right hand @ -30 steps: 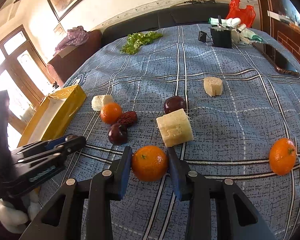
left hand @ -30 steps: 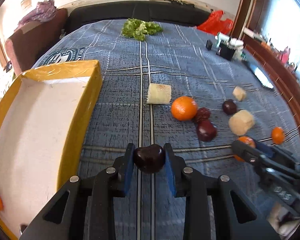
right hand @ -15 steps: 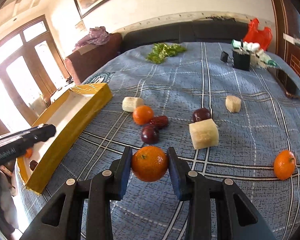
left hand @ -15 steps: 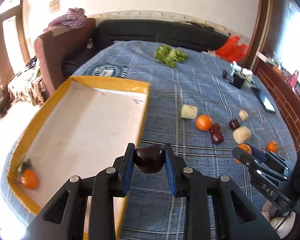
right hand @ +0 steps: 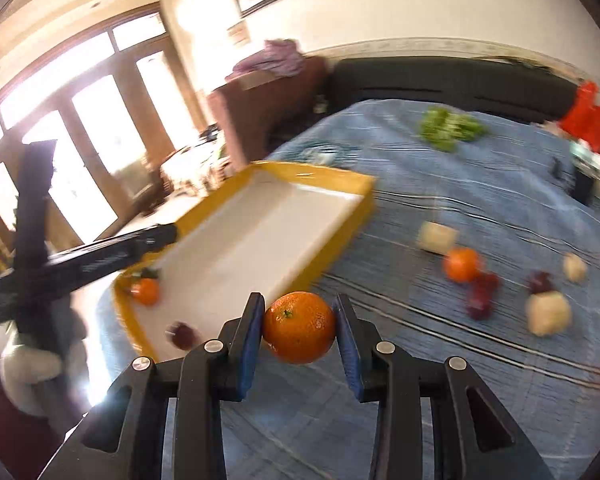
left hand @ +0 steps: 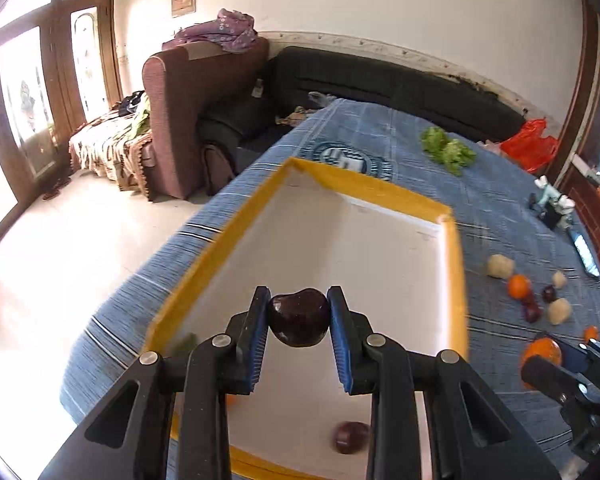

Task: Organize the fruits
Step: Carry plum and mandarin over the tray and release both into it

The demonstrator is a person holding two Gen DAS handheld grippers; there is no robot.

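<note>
Blue bedspread (left hand: 380, 148) below glossy dark plum (left hand: 298, 317), dimpled orange (right hand: 300, 327).

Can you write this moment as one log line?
left gripper: holds dark plum over yellow tray | right gripper: holds orange beside tray

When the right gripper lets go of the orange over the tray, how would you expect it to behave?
The orange is round, so it will probably roll across the tray's smooth white floor. The yellow walls look high enough to stop it. Its dimpled peel sits steady between the right gripper's pads, so it seems firm.
</note>
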